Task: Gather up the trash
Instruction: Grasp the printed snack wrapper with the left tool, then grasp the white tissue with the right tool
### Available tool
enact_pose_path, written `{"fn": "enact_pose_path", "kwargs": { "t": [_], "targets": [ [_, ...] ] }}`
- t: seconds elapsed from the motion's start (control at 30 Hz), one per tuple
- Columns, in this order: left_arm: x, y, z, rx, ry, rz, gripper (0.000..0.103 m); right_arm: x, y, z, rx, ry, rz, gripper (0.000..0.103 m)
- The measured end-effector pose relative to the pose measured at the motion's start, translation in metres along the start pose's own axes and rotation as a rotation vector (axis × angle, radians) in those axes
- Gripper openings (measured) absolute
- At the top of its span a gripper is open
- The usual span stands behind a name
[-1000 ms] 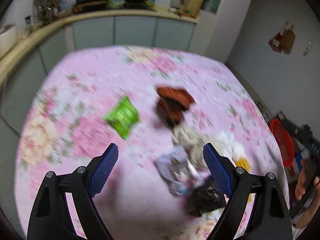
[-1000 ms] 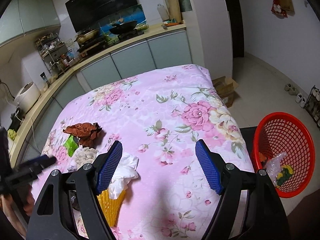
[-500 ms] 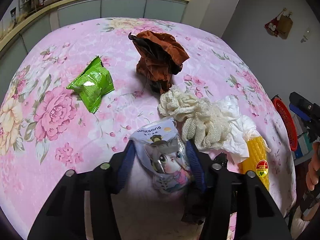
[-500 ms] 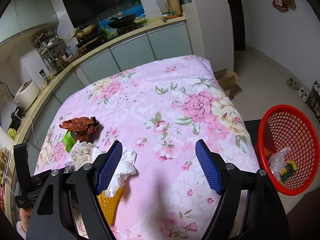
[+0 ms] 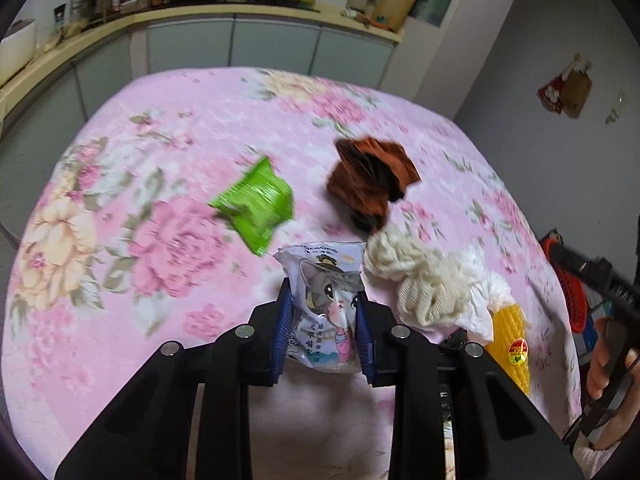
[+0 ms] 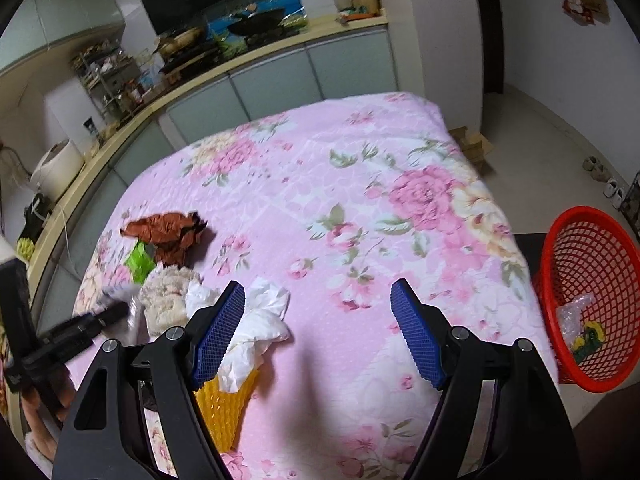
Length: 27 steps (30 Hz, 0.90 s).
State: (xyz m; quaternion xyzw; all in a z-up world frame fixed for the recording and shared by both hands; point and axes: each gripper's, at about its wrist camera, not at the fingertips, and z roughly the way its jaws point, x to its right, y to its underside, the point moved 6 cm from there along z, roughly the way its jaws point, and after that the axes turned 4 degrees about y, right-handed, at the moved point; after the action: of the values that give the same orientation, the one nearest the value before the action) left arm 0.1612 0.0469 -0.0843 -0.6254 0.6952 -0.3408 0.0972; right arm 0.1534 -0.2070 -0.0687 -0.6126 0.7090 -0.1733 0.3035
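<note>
We are at the pick-up step: our left gripper (image 5: 323, 312) has its fingers pinched on the cat packet (image 5: 326, 300), which sits on the pink cloth (image 5: 120, 288) beside the cream scrunch (image 5: 420, 280). Our right gripper (image 6: 318, 332) hangs with fingers wide and nothing between them, near the tissue (image 6: 260, 316). Next, we judge, the packet needs lifting clear and carrying across to the red basket (image 6: 588, 292).
</note>
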Motion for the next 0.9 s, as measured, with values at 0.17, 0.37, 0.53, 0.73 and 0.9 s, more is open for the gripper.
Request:
{"fn": "enact_pose_path", "kwargs": {
  "t": [0.17,0.37,0.53,0.73,0.9],
  "targets": [
    [-0.012,-0.005,-0.014,0.045,-0.016,-0.023,0.027,-0.022,0.010,0.024,-0.074,-0.032,-0.057,0.073],
    [-0.025,-0.005,-0.020,0.051,-0.032,-0.043,0.027,-0.049,0.028,0.050,-0.152,-0.041,-0.143,0.070],
    [-0.029,-0.003,-0.019,0.049,-0.043,-0.043,0.027,-0.056,0.034,0.061,-0.184,-0.029,-0.181,0.049],
    [-0.028,-0.004,-0.018,0.052,-0.049,-0.037,0.027,-0.048,0.026,0.053,-0.159,-0.034,-0.154,0.041],
    [-0.021,-0.010,-0.018,0.064,-0.055,-0.019,0.027,-0.034,0.009,0.037,-0.094,-0.019,-0.119,0.041]
  ]
}}
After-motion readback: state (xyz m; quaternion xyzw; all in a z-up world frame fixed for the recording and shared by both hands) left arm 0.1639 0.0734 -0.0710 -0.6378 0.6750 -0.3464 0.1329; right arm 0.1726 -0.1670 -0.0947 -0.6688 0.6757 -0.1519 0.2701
